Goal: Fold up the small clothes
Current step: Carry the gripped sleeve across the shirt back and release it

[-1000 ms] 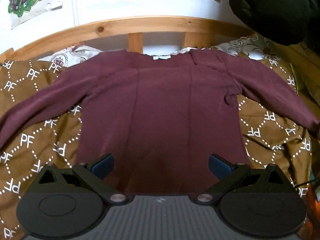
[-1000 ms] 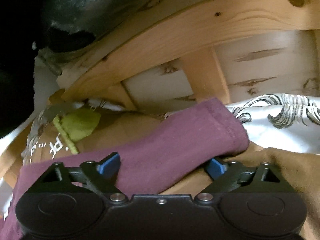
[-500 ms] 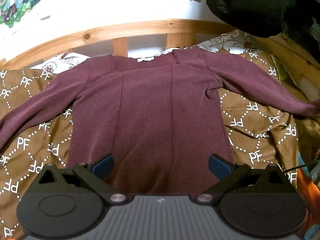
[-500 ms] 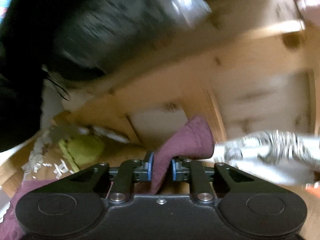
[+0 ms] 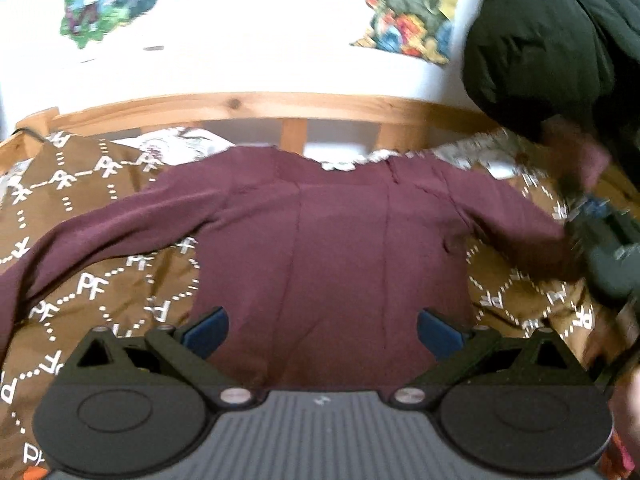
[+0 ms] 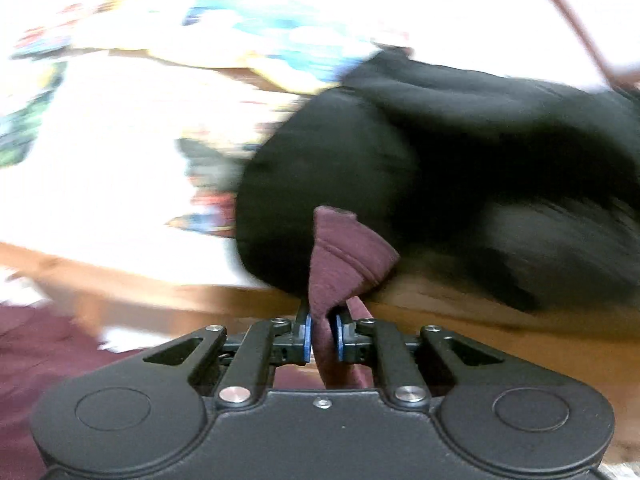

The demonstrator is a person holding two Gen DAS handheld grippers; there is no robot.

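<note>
The right gripper (image 6: 321,334) is closing on the maroon cuff (image 6: 344,258), which stands up between its blue pads (image 6: 307,334). Behind it lie a black garment (image 6: 460,168) and a wooden rail (image 6: 160,300); the background is blurred.

Left wrist view looks down over the maroon top (image 5: 336,248); right (blurred) faces level, sharing its sleeve (image 6: 344,260).

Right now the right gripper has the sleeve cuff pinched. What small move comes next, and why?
Probably carry the cuff inward across the maroon top's chest. The right gripper is closing on it, cuff lifted, while the body lies flat on the brown blanket and the left gripper hangs open, empty.
</note>
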